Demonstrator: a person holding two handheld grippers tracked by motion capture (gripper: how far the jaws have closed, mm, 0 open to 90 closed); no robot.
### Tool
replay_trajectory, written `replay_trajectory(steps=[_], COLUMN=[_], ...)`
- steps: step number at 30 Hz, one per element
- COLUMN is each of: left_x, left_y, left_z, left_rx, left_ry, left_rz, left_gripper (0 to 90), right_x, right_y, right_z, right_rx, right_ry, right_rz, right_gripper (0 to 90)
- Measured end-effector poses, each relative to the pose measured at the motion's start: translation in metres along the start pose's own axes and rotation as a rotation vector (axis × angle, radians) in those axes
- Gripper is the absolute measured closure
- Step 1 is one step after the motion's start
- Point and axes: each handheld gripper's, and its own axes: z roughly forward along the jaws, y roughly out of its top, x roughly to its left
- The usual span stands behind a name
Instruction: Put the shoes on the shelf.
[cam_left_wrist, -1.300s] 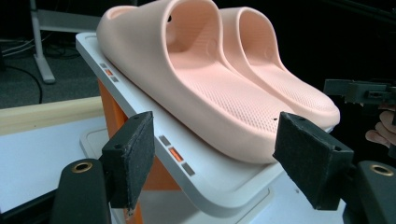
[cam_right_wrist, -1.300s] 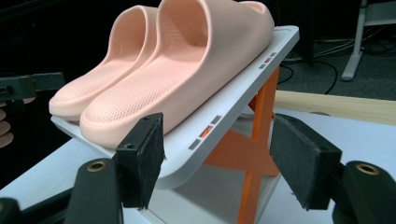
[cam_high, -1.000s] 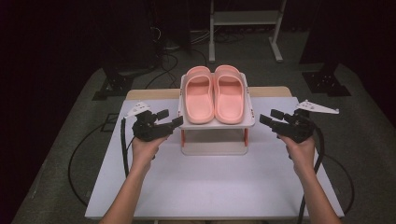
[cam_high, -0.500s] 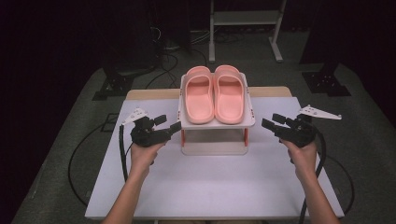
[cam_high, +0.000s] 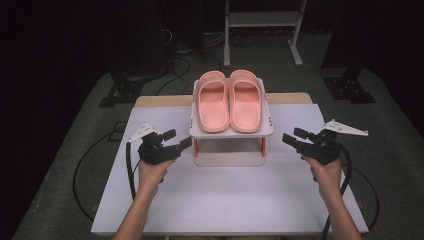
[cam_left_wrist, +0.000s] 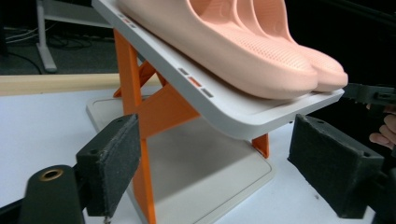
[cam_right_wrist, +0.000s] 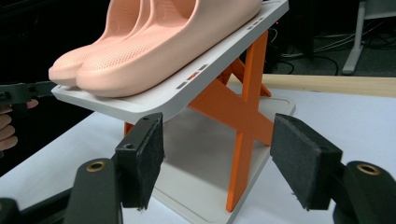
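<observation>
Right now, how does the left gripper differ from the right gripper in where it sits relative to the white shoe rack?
The left black two-jaw gripper has a jaw tip right at the edge of the white orange-legged shoe rack; the right black two-jaw gripper stands clearly apart from it. The left one sits by the rack's left side, the right one off its right side. Both are open, empty, and aimed inward at the rack holding the pink rubber slippers.

A white table (cam_high: 225, 200) bears a shoe rack (cam_high: 230, 159) holding pink slippers (cam_high: 230, 100).

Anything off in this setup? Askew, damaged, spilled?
Nothing stands out. Both pink slippers sit side by side, aligned, on the white top shelf of the small rack, which stands square on the table. Left claw and right claw are open, holding nothing.
</observation>
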Motion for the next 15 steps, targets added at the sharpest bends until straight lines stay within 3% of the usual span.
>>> replay_trajectory(steps=[15], left_x=[0.001], left_y=[-0.014], left_z=[-0.005], left_rx=[-0.008], left_ry=[0.005], left_rz=[0.015], left_gripper=[9.6], right_x=[-0.003], right_y=[-0.016], right_z=[-0.005], right_rx=[-0.013], right_ry=[0.015], right_rz=[0.018], right_gripper=[29.7])
